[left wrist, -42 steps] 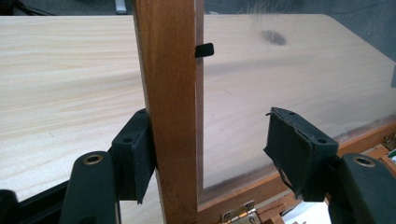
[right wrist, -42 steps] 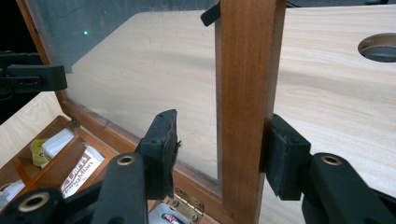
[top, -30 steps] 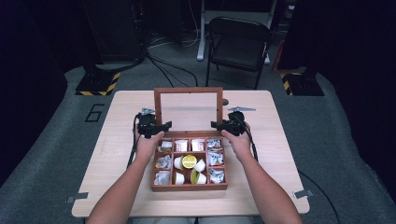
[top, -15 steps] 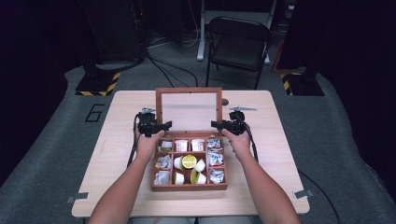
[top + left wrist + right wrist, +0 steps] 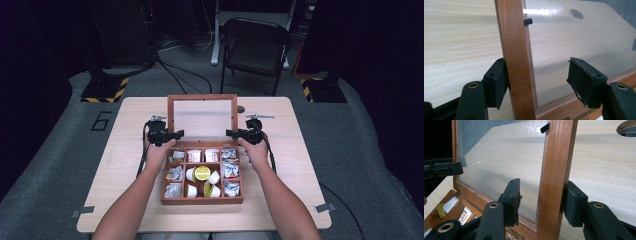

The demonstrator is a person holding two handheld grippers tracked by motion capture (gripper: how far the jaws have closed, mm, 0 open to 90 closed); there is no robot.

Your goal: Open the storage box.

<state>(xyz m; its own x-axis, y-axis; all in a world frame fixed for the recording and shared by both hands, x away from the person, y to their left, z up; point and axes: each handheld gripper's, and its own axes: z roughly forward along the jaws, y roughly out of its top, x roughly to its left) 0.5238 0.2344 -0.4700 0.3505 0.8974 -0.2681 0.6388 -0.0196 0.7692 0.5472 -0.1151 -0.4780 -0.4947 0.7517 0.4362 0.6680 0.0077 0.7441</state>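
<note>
A wooden box (image 5: 202, 176) sits at the middle of the counter (image 5: 100, 190), its glass-paned lid (image 5: 202, 118) standing up from hinges at the far edge. The person reaches in from the near side with one tool at each side rail of the lid.

Left tool (image 5: 161, 136): jaws open and straddling the left rail (image 5: 516, 60). The outer pad touches the wood; the inner pad stands well clear over the pane, so nothing is gripped.

Right tool (image 5: 246, 134): jaws open and straddling the right rail (image 5: 555, 175). The outer pad lies against or just beside the wood, though the angle makes contact hard to confirm; the inner pad stands apart over the pane.

Key relation: each rail runs upright between its tool's jaws, long axis roughly vertical from hinge to top edge, and the two hands are about equally near. The lid lies directly ahead of both tools, and the open compartments lie just behind them toward the person. Any swing of the lid would probably turn about the far hinge line, bringing the pane down over the compartments.

Contents: paper packets and small cups, two with yellow tops (image 5: 202, 173). One packet (image 5: 464, 217) carries dark printed letters, too partial to read. A large "6" (image 5: 102, 121) is marked on the grey floor covering left of the counter.
</note>
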